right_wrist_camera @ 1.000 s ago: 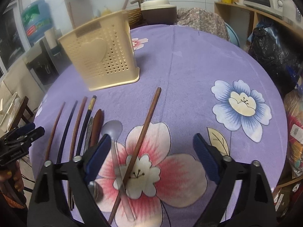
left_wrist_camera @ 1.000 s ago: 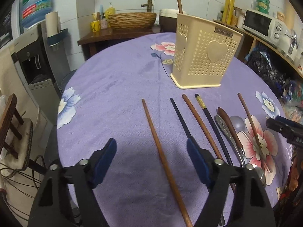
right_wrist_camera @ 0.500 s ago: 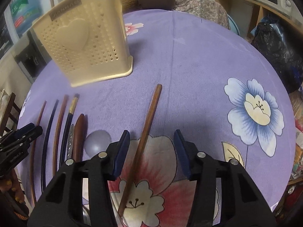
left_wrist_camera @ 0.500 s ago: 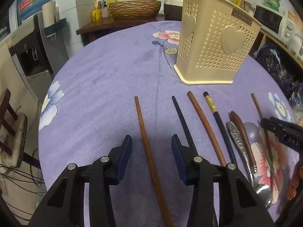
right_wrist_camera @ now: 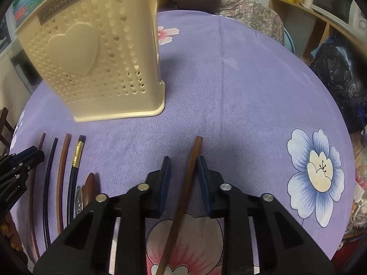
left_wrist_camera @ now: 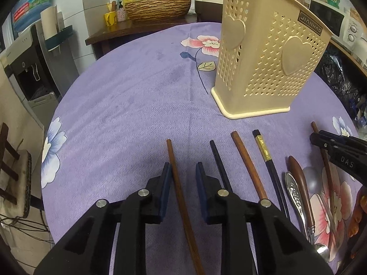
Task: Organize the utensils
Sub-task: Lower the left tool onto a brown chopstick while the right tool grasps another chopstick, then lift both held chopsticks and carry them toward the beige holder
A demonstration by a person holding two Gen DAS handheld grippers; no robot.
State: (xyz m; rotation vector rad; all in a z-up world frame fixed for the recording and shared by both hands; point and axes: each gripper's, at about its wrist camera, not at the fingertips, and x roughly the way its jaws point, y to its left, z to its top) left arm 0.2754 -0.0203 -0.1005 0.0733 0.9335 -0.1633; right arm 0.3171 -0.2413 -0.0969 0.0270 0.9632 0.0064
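On the purple flowered cloth (left_wrist_camera: pixel 137 114) lies a brown chopstick (left_wrist_camera: pixel 170 151). My left gripper (left_wrist_camera: pixel 183 167) straddles it with closing jaws: the left pad is against it, the right pad still apart. In the right wrist view another brown chopstick (right_wrist_camera: pixel 197 144) lies between the closing jaws of my right gripper (right_wrist_camera: pixel 182 160), close to the right pad with a gap to the left pad. The cream perforated utensil holder (left_wrist_camera: pixel 263 68) stands upright behind both. Each gripper shows at the edge of the other's view, the right gripper (left_wrist_camera: pixel 321 137) and the left gripper (right_wrist_camera: pixel 34 153).
Between the two grippers lie a dark chopstick (left_wrist_camera: pixel 218 158), a thick brown one (left_wrist_camera: pixel 243 153), a black one with a gold band (left_wrist_camera: pixel 263 149) and spoons (left_wrist_camera: pixel 296 190). A wicker basket (left_wrist_camera: pixel 158 8) sits on a counter behind the table; a microwave (right_wrist_camera: pixel 332 4) is on shelves to the right.
Both grippers have moved forward and down over their chopsticks, and both pairs of jaws have narrowed from wide open to a small gap around them.
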